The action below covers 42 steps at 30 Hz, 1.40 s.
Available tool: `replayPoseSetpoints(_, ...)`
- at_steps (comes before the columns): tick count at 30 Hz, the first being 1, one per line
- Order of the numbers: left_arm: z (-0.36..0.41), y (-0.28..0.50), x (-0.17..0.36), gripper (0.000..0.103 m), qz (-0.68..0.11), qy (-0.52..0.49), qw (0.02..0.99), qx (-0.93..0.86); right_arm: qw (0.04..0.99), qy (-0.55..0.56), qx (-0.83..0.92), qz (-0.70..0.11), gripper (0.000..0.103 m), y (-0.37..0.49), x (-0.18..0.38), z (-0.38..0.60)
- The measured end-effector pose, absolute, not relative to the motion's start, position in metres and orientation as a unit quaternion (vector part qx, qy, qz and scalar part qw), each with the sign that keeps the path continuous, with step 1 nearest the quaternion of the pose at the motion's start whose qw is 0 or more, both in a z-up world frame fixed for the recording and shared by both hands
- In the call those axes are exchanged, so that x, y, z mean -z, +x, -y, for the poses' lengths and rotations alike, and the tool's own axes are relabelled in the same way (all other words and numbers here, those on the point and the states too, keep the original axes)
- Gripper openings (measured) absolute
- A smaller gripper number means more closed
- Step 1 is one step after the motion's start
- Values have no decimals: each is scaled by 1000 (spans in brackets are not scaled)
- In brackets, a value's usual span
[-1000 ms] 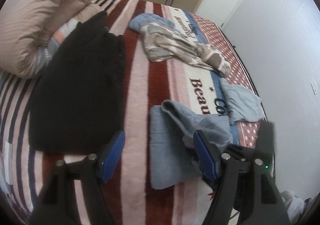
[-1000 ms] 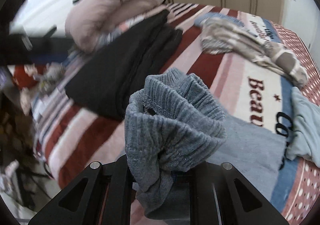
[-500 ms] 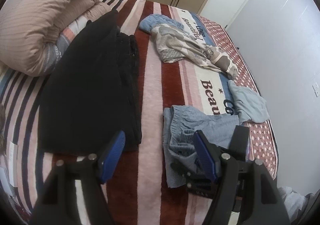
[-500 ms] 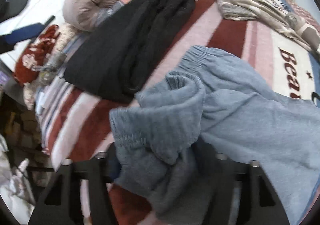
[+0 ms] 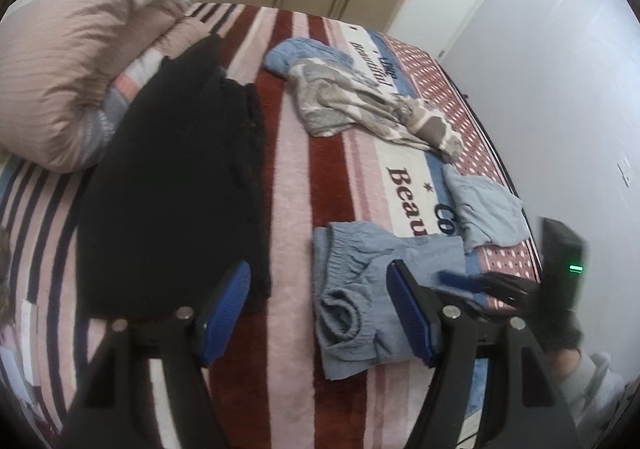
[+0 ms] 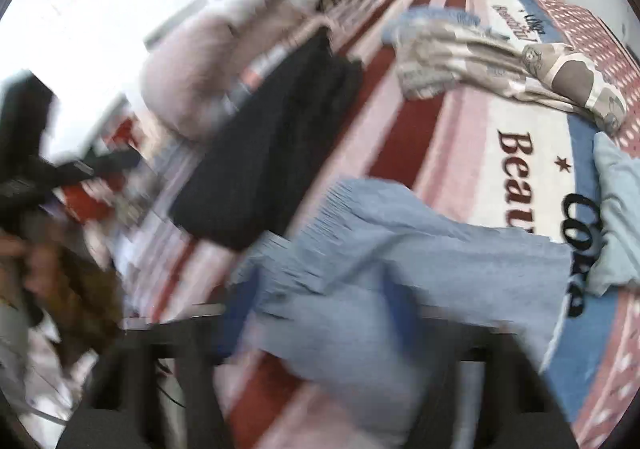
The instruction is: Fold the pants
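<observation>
The grey-blue pants [image 5: 360, 289] lie folded into a compact bundle on the striped bed blanket [image 5: 296, 185], waistband toward the left; they also fill the lower middle of the blurred right wrist view [image 6: 400, 273]. My left gripper [image 5: 320, 305] is open and empty, hovering above the blanket with its right finger over the bundle's edge. My right gripper [image 5: 476, 285] sits low at the bundle's right side; in its own view [image 6: 320, 313] the jaws stand apart with the cloth lying loose over them.
Folded black pants [image 5: 180, 189] lie left of the bundle. A patterned beige garment [image 5: 360, 109] and a pale blue one [image 5: 484, 205] lie farther right. A rolled duvet [image 5: 80, 61] fills the far left. The bed's right edge runs along the wall.
The right gripper lowered the bunched pants onto the bed, opened and let go. The left gripper stayed open, shifting slightly.
</observation>
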<state>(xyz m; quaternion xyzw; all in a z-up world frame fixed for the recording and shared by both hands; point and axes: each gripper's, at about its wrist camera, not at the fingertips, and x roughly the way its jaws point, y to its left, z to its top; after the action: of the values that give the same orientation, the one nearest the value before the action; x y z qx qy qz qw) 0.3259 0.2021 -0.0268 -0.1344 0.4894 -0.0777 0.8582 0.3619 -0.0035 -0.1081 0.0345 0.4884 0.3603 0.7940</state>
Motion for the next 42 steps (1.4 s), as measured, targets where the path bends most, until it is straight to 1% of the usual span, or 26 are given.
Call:
replayPoseSetpoints(1, -196, 328, 28, 67, -489, -131, 858, 85, 786, 20, -362, -501, 7, 367, 116, -2)
replayPoseSetpoints(4, -187, 332, 30, 67, -488, -129, 858, 96, 749, -5, -401, -527, 6, 377, 143, -24)
replayPoseSetpoints(8, -186, 336, 36, 67, -493, -128, 855, 95, 718, -33, -425, -551, 6, 386, 169, -57)
replayPoseSetpoints(14, -192, 342, 50, 67, -508, -122, 849, 86, 732, -22, -403, -549, 6, 422, 182, -79)
replayPoseSetpoints(17, -194, 347, 64, 71, -520, -132, 839, 93, 730, -22, -392, -560, 6, 436, 192, -88)
replayPoseSetpoints(20, -191, 354, 79, 73, -535, -151, 823, 114, 724, -20, -399, -562, 9, 438, 190, -89)
replayPoseSetpoints(21, -189, 356, 83, 75, -540, -159, 817, 123, 720, -16, -405, -563, 16, 437, 186, -85)
replayPoseSetpoints(22, -187, 358, 86, 79, -545, -164, 812, 132, 718, -11, -410, -563, 28, 436, 181, -79)
replayPoseSetpoints(23, -184, 361, 90, 81, -552, -168, 804, 144, 720, -5, -409, -561, 36, 435, 175, -71)
replayPoseSetpoints(24, -180, 363, 92, 83, -556, -171, 798, 154, 729, 0, -400, -555, 55, 433, 166, -58)
replayPoseSetpoints(25, -176, 366, 96, 83, -560, -175, 792, 165, 739, 4, -391, -549, 66, 431, 160, -47)
replayPoseSetpoints(27, -168, 369, 103, 83, -566, -182, 783, 183, 756, 19, -370, -539, 66, 427, 145, -14)
replayPoseSetpoints(29, -159, 372, 117, 83, -580, -183, 770, 191, 768, 35, -341, -541, 71, 422, 137, 24)
replayPoseSetpoints(30, -156, 373, 124, 83, -586, -186, 765, 191, 773, 43, -327, -542, 75, 419, 135, 41)
replayPoseSetpoints(32, -154, 372, 142, 83, -599, -193, 755, 184, 779, 55, -305, -546, 77, 413, 136, 72)
replayPoseSetpoints(37, -156, 367, 180, 83, -627, -203, 736, 157, 759, 117, -258, -587, 77, 407, 170, 134)
replayPoseSetpoints(42, -154, 364, 211, 83, -636, -263, 706, 168, 711, 207, -268, -616, 77, 407, 216, 151)
